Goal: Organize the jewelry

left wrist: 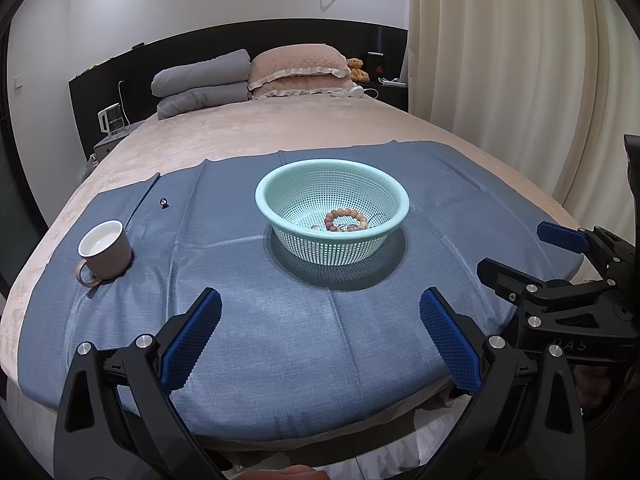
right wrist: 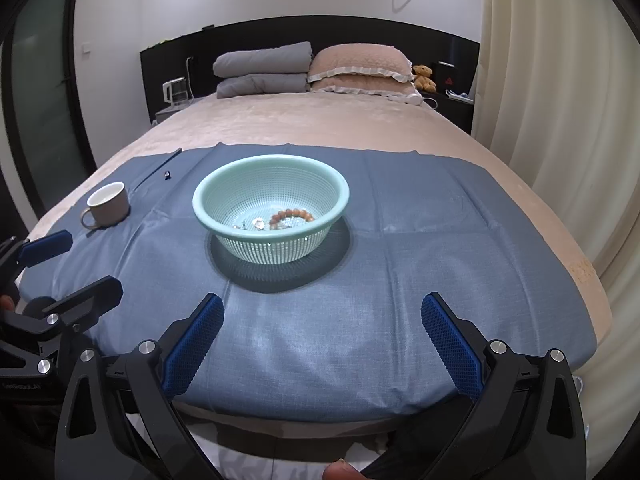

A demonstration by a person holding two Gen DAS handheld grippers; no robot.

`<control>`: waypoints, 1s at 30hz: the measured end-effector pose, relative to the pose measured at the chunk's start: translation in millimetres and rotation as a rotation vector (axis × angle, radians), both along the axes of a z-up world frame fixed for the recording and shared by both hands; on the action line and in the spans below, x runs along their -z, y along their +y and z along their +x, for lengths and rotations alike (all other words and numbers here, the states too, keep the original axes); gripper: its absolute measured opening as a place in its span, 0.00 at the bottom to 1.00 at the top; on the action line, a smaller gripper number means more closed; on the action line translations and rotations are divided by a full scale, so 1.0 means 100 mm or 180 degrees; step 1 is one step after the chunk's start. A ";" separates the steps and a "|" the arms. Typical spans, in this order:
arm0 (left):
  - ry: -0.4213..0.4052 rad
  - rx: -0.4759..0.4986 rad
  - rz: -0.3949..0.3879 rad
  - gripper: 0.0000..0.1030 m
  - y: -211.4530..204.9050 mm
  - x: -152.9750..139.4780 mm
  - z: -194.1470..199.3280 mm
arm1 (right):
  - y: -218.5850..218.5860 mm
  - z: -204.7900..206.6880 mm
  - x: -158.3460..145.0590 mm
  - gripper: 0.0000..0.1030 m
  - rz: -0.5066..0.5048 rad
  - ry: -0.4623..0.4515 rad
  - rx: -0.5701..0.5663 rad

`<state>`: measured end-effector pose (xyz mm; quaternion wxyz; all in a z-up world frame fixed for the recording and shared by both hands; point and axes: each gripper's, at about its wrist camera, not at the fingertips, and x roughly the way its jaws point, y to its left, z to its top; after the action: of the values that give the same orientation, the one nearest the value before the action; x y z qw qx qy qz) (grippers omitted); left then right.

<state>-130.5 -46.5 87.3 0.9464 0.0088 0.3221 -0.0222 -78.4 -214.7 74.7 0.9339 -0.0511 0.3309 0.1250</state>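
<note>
While a beaded bracelet [left wrist: 346, 219] and what may be small silver pieces are lying inside the mint basket [left wrist: 332, 192] on the blue cloth [left wrist: 280, 320], the left gripper [left wrist: 320, 312] and right gripper [right wrist: 322, 316] are being held spread apart, empty, near the bed's edge.

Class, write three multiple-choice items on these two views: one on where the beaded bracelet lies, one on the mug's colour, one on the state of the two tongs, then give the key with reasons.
1. Where is the beaded bracelet?
A. inside the mesh basket
B. in the mug
C. on the pillows

2. What colour is the mug outside?
A. bright red
B. brownish taupe
C. green

3. How do the tongs stand?
A. both shut on jewelry
B. one shut, one open
C. both open, holding nothing

Key: 1 A, the beads lie on the bottom of the pale green basket. 2 B, the mug's wall is taupe and its inside white. 3 C, the left tongs and right tongs show wide gaps with only the blue cloth behind.
</note>
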 end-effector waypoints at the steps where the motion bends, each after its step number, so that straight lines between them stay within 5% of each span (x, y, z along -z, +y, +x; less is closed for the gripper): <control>1: 0.0003 -0.0011 0.0000 0.94 0.00 0.00 0.00 | 0.00 0.00 0.00 0.92 0.0000 0.0000 0.0002; 14: -0.0018 -0.0292 0.0095 0.94 0.12 0.01 0.10 | -0.06 -0.03 0.01 0.92 -0.0115 -0.0118 0.0218; 30: 0.0033 0.0012 0.0005 0.94 0.03 0.03 0.10 | -0.03 -0.01 0.05 0.92 -0.0088 -0.0046 0.0150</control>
<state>-120.5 -43.5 84.2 0.9447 0.0100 0.3269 -0.0237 -79.9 -217.3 70.2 0.9382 -0.0571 0.3269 0.0980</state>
